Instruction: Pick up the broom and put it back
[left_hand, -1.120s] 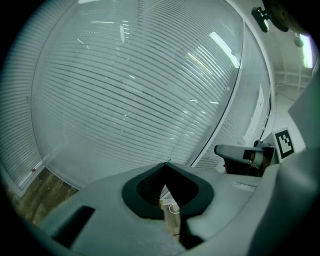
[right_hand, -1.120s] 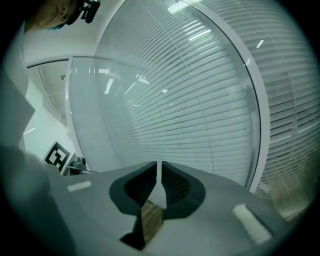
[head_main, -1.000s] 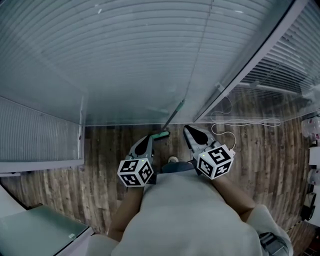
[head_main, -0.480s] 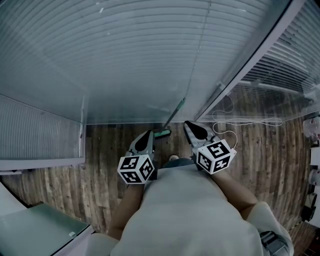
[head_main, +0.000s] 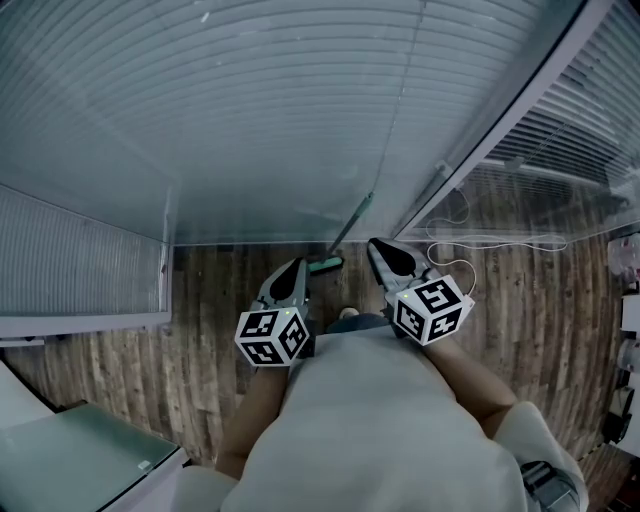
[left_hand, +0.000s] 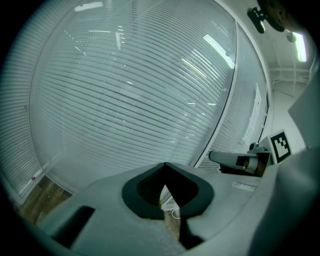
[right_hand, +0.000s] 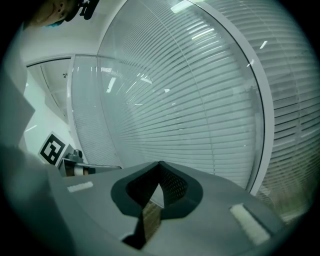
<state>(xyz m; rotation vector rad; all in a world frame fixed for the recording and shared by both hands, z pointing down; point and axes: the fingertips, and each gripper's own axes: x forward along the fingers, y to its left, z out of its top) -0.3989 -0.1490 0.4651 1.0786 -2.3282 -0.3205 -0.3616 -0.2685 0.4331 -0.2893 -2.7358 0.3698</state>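
1. The left gripper (head_main: 296, 267) hovers over the wooden floor (head_main: 120, 365), its jaws pressed together with nothing between them.
2. The broom (head_main: 326, 265) stands just beyond and between both gripper tips. Its green head is on the floor and its handle leans on the blind-covered glass wall (head_main: 250, 120).
3. The right gripper (head_main: 376, 246) is likewise closed and empty, clear of the broom.
4. A white cable (head_main: 495, 240) lies farther right.

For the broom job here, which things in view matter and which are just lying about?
Job: green long-handled broom against the slatted glass wall; left gripper and right gripper, both shut and empty.
Lying about: white cable looped on the wooden floor.
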